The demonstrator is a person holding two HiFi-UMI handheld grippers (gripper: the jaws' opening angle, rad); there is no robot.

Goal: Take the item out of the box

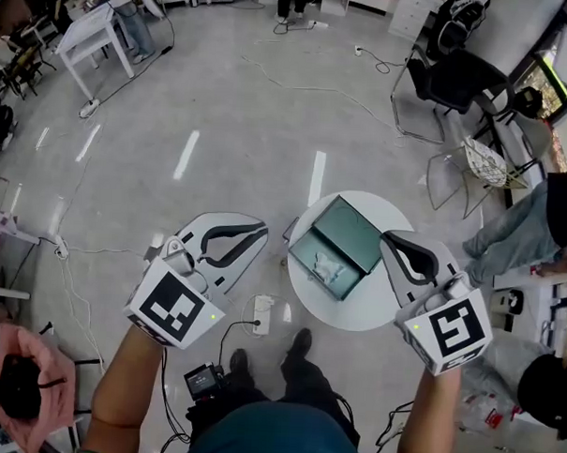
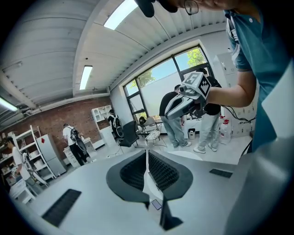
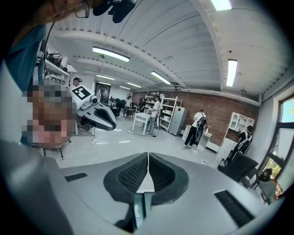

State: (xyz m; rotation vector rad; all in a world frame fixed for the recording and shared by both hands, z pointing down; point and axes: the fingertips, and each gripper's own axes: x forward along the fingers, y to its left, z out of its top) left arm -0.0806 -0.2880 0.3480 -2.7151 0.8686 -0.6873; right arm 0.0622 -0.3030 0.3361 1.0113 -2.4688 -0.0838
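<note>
1. Where each gripper view looks along its own jaws, we see the left gripper with its ridged pads pressed together on nothing. The right gripper is likewise closed and empty.
2. In the head view, the left gripper hangs over the floor just left of the bench. The right gripper is over the bench's right side, just beside the box, and we cannot tell whether it touches anything.
3. The box is dark green, with its lid folded back toward the far side. The item, a pale crumpled thing we cannot identify, lies inside the open tray, apart from both grippers.
4. The bench is small, round and white, and carries the box on its left half.
5. Around it we see a glossy grey floor, a white power strip beside the bench with cables trailing away, and the person's dark shoes below.
6. Farther out stand a black chair, a wire chair and a white table. The gripper views show a brick wall, tall windows, ceiling lights and several people standing about.
</note>
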